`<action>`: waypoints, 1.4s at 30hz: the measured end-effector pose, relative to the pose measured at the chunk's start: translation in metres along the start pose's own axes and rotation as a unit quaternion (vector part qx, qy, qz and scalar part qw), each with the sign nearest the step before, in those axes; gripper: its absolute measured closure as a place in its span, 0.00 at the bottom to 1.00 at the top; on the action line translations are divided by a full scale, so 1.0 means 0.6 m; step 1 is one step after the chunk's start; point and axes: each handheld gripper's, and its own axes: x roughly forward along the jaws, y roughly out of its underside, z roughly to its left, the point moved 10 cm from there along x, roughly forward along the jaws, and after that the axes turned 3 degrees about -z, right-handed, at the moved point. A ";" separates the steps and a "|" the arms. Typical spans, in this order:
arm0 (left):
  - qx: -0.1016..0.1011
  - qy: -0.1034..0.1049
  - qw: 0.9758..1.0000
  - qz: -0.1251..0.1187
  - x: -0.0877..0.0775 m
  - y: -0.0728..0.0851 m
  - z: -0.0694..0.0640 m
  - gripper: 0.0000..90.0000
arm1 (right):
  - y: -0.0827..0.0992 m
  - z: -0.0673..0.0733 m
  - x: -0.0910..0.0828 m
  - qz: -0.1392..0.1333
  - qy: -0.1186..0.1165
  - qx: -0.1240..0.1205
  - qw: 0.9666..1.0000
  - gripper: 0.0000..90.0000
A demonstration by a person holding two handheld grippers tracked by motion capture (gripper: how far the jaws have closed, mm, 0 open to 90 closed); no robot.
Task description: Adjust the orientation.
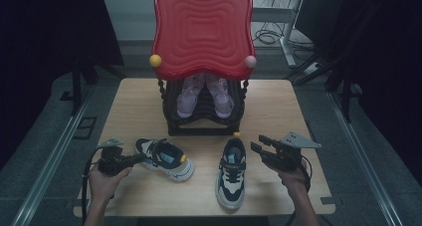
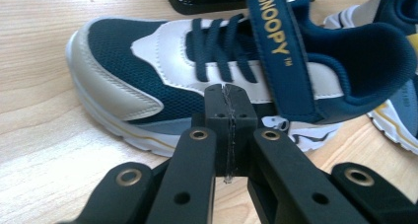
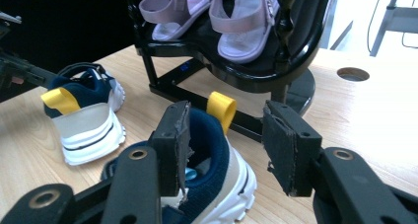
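Note:
Two navy-and-white sneakers lie on the wooden table [image 1: 149,101]. The left sneaker [image 1: 165,158] rests at an angle, its yellow heel tab facing right. The right sneaker [image 1: 232,172] has its toe toward the person. My left gripper [image 1: 143,157] is shut with nothing between its jaws, and its tips sit right at that sneaker's side [image 2: 172,81]. My right gripper [image 1: 260,142] is open just right of the other sneaker's heel. In the right gripper view the navy heel collar [image 3: 212,145] sits by the left pad, and the gripper [image 3: 226,135] grips nothing.
A black shoe rack [image 1: 204,124] with a red wavy top [image 1: 201,29] stands at the table's middle back. A pair of purple sandals [image 1: 204,94] sits on its lower shelf. Bare table lies to the left, right and front of the sneakers.

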 end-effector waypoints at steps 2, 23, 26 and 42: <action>0.004 0.001 1.000 0.000 0.000 0.001 -0.004 0.99 | -0.004 0.006 0.000 -0.002 -0.007 0.005 1.000 0.60; 0.028 -0.001 0.999 -0.016 -0.011 -0.003 -0.036 0.54 | -0.005 0.077 0.047 0.029 -0.054 -0.008 0.998 0.68; 0.027 0.001 0.999 -0.019 -0.016 -0.004 -0.038 0.52 | -0.005 0.087 0.053 0.036 -0.058 -0.015 0.998 0.73; 0.034 0.001 0.999 -0.024 -0.023 -0.006 -0.038 0.48 | -0.011 0.186 0.127 0.092 -0.094 -0.050 0.990 0.99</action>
